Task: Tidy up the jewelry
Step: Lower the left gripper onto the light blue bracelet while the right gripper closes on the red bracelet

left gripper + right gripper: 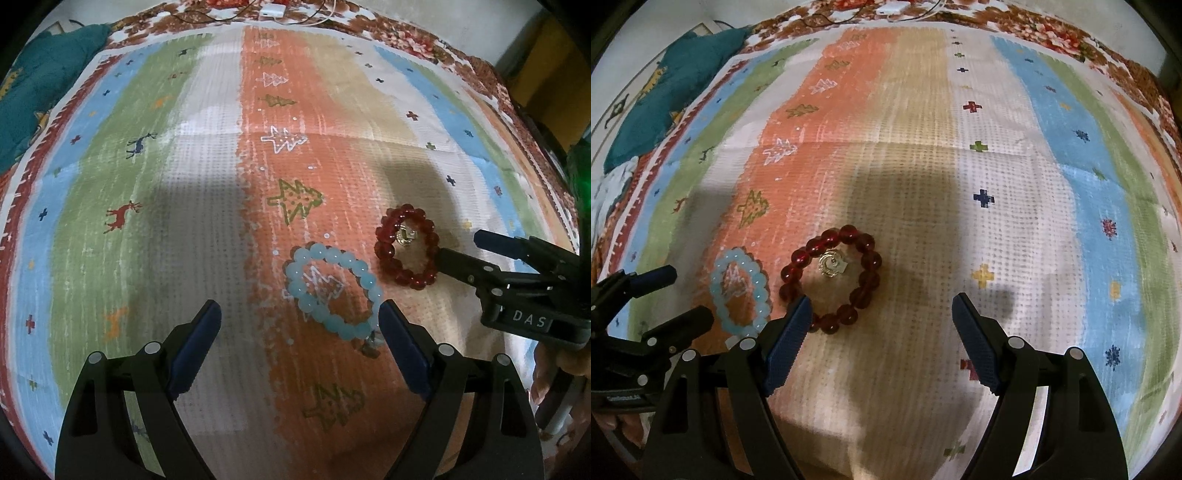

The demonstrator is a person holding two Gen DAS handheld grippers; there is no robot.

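Pale-blue bead bracelet (pixel 332 293) beside dark-red bead bracelet (pixel 406 247), flat.

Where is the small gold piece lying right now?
The small gold piece lies on the striped cloth inside the red bead bracelet, toward its far side; the light blue bracelet lies just left in the right wrist view.

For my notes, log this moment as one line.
left gripper: open, over light blue bracelet | right gripper: open, by red bracelet | gold ring: inside red bracelet | nothing held
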